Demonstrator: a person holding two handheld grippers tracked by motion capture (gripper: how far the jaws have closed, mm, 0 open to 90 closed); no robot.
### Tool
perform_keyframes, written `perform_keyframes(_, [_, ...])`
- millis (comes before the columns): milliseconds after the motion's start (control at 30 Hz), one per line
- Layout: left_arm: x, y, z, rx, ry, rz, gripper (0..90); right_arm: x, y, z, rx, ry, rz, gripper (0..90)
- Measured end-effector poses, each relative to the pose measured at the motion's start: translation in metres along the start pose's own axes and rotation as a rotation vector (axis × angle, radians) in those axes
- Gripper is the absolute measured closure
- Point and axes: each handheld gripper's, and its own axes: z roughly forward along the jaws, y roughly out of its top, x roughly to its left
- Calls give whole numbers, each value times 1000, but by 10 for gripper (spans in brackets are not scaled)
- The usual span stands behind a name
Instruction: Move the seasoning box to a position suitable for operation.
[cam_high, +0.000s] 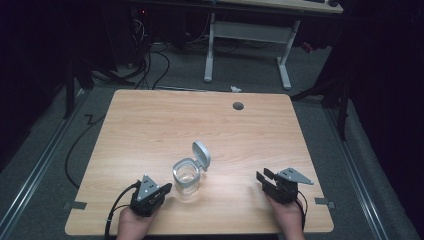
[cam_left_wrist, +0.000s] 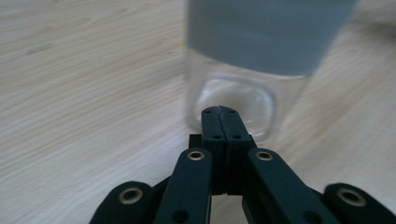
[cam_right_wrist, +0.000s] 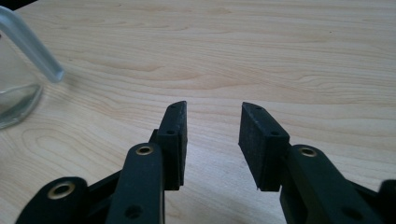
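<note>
Jar (cam_high: 187, 176) of clear glass or plastic stood near the front middle of the table (cam_high: 150, 125), its grey flip lid (cam_high: 201, 153) hinged open and tilted up on the far right side. The left hand-held gripper (cam_high: 167, 187) sat just beside the jar on its near left, jaws clenched together on nothing; in the left gripper view its tip (cam_left_wrist: 219, 112) pointed straight at the jar's lower wall (cam_left_wrist: 233, 100), very close, though contact could not be told. The right hand-held gripper (cam_high: 264, 176) lay well apart to the right, released, with bare wood between its pads (cam_right_wrist: 173, 126).

By the look of it the work was at the approach stage: the jar was not yet grasped. A next move would likely call for steadying the body with one gripper while the other pressed the lid down.

The table was pale wood grain with a round cable port (cam_high: 238, 105) at its far side. Beyond lay grey carpet, trailing cables (cam_high: 150, 65) and a white desk frame (cam_high: 247, 50) in a dim room.
</note>
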Motion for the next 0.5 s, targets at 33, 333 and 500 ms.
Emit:
perform_keyframes(33, [-5,-2,1,8,-12,11,900,1,0,-1,-1,7,3,635])
perform_keyframes(333, [-19,-7,7,23,-61,15,900,0,-4,-6,-1,2,-12,665])
perform_keyframes(500, [-32,-13,18,34,-97,29,900,-1,-7,-10,5,-3,-10,665])
